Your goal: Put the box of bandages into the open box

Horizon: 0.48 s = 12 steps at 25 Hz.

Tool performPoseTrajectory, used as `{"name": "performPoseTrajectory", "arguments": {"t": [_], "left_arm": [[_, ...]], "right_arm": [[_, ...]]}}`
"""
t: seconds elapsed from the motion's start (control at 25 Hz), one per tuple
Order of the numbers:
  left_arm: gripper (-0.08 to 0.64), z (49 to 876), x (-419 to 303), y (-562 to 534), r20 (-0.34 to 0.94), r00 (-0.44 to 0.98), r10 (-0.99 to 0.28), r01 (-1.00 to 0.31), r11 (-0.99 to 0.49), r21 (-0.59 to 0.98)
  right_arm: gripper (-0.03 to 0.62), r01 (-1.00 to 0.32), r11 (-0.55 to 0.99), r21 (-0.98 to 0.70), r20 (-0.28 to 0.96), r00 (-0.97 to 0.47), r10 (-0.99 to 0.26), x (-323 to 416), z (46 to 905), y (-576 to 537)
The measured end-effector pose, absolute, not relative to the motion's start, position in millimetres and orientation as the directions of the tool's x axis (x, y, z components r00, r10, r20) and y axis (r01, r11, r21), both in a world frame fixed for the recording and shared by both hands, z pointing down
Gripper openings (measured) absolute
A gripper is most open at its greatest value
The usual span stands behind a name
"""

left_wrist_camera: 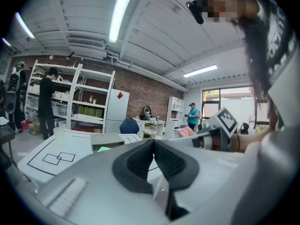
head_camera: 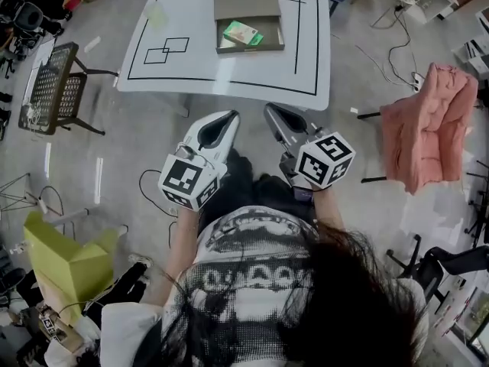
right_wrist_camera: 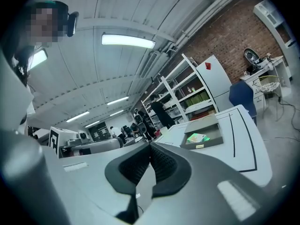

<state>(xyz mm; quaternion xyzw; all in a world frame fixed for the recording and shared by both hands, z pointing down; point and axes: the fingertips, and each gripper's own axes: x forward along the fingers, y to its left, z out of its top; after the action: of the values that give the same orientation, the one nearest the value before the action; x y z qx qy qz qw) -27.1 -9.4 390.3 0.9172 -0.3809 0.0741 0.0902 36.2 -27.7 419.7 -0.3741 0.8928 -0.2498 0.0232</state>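
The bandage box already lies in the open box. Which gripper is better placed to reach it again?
Left, but barely. Left gripper and right gripper are both shut, empty, short of the table; the left one lines up slightly closer with the bandage box.

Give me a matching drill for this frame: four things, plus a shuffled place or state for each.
Things:
1. box of bandages
2. left gripper
3. pink cloth
4. black chair

Place or state:
A. hanging to the right of the table
B. lying in the open box
C. on the floor left of the table
D. fingers shut, nothing between them

Pairs: 1-B, 2-D, 3-A, 4-C
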Motion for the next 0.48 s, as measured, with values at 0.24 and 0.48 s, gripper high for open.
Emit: {"name": "performPoseTrajectory", "arguments": {"t": [0.24, 0.48], "left_arm": [[0.000, 395, -13, 18, 0.214, 0.699, -0.683, -0.711, -0.695, 0.106], [0.000, 394, -8, 37, 0.207, 0.695, -0.688, -0.714, -0.693, 0.094]], "right_arm": [[-0.006, -0.668, 0.616, -0.417, 0.139, -0.716, -0.684, 49, 421, 2], [-0.006, -0.670, 0.640, -0.376, 0.143, -0.725, -0.674, 51, 421, 23]]}}
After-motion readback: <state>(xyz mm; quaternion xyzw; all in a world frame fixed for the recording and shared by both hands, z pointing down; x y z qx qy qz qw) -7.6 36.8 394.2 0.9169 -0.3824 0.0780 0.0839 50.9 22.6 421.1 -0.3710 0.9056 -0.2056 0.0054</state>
